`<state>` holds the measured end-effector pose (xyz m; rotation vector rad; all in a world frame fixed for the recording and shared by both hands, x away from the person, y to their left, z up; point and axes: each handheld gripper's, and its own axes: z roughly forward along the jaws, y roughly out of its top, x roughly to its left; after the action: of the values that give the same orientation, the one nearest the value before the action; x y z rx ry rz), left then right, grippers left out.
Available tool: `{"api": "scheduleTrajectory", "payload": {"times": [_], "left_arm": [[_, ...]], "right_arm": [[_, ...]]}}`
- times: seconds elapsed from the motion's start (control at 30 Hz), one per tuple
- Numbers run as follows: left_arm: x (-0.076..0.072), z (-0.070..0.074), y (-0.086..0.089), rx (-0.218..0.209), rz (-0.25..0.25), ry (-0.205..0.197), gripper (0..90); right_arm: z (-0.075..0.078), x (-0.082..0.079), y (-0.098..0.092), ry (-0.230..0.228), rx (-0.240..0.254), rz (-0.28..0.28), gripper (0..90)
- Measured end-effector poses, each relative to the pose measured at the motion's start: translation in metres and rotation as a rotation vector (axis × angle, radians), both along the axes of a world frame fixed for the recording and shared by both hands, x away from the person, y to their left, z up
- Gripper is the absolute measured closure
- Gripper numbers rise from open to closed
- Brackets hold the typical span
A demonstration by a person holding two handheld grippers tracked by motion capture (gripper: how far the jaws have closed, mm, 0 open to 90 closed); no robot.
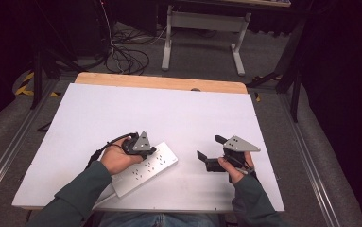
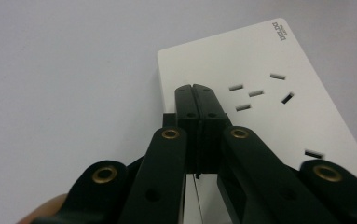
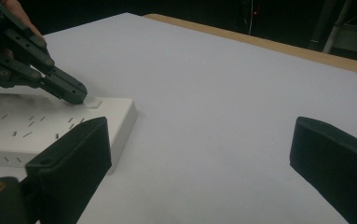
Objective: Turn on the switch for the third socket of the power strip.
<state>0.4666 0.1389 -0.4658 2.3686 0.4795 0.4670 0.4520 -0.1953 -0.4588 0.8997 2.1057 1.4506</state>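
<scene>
Lying flat on the white table top (image 1: pixel 183 113), near its front edge, a white rectangular plastic power strip (image 1: pixel 151 164) is pressed by the left gripper (image 2: pixel 195 89), jaws closed together, empty. Corner lettering is too small to read. The right gripper (image 1: pixel 208 150) is held wide open, empty.

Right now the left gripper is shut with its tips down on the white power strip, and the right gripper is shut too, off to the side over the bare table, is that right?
Not quite. The right gripper is open: the right gripper view shows its jaws wide apart over the bare table. The rest holds: the left gripper is shut, tips on the white power strip.
</scene>
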Motion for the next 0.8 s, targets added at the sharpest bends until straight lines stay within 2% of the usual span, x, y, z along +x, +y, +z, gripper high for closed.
{"api": "scheduleTrajectory", "payload": {"times": [0.33,0.67,0.8], "left_arm": [[0.0009,-0.0005,0.0016,-0.018,0.003,0.015,90.0],[-0.0001,-0.0020,0.0014,-0.032,0.021,0.003,90.0],[-0.0021,-0.0037,0.0015,-0.053,0.038,0.003,90.0]], "right_arm": [[0.0004,-0.0028,-0.0031,0.003,0.000,-0.010,5.9],[-0.0003,-0.0028,-0.0028,0.005,-0.004,-0.008,5.9],[-0.0003,-0.0019,-0.0015,0.006,0.000,-0.004,5.8]]}}
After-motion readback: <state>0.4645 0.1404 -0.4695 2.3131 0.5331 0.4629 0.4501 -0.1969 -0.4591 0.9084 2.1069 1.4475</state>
